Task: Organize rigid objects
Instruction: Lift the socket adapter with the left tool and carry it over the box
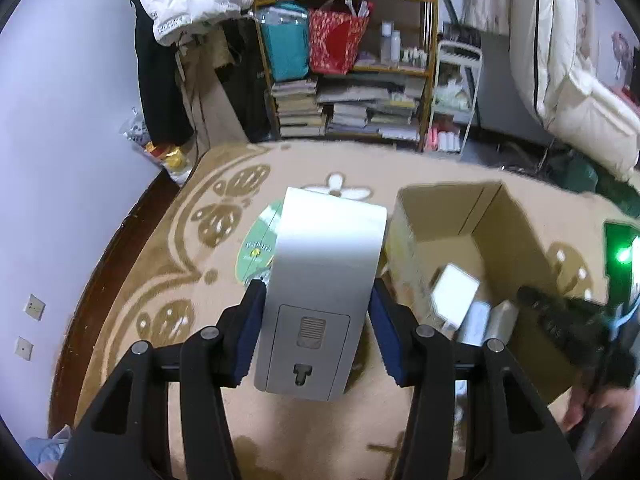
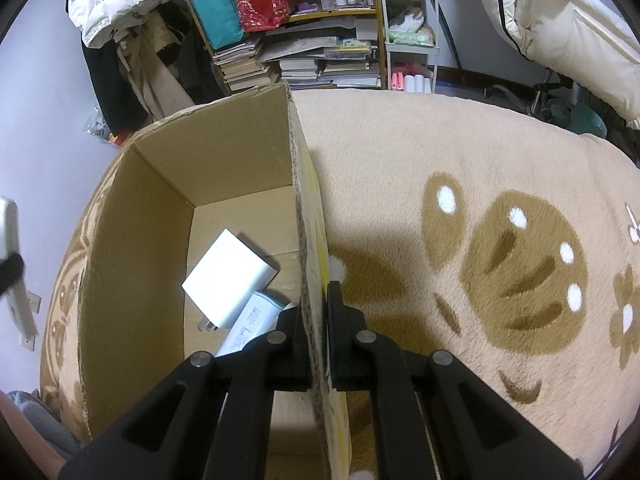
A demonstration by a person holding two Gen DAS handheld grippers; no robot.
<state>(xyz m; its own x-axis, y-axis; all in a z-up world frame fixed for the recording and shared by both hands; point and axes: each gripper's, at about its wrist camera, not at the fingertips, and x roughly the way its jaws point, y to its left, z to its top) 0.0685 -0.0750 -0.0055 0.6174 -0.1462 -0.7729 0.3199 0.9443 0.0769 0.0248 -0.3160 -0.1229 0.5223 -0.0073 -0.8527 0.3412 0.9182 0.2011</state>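
My left gripper (image 1: 316, 300) is shut on a silver-grey box-shaped device (image 1: 324, 280) with a grille and a slot on its near face, held above the rug. To its right stands an open cardboard box (image 1: 516, 236). My right gripper (image 2: 313, 300) is shut on the right wall of that cardboard box (image 2: 302, 184), one finger inside and one outside. On the box floor lie a white charger block (image 2: 230, 280) with metal prongs and a pale labelled packet (image 2: 252, 322). The right gripper (image 1: 568, 316) shows blurred at the box's near corner in the left wrist view.
A beige rug (image 2: 460, 184) with brown patterns covers the floor. A green-and-white round item (image 1: 260, 240) lies behind the held device. A shelf (image 1: 344, 60) with books, bags and bottles stands at the back. White bedding (image 2: 568, 20) hangs at right.
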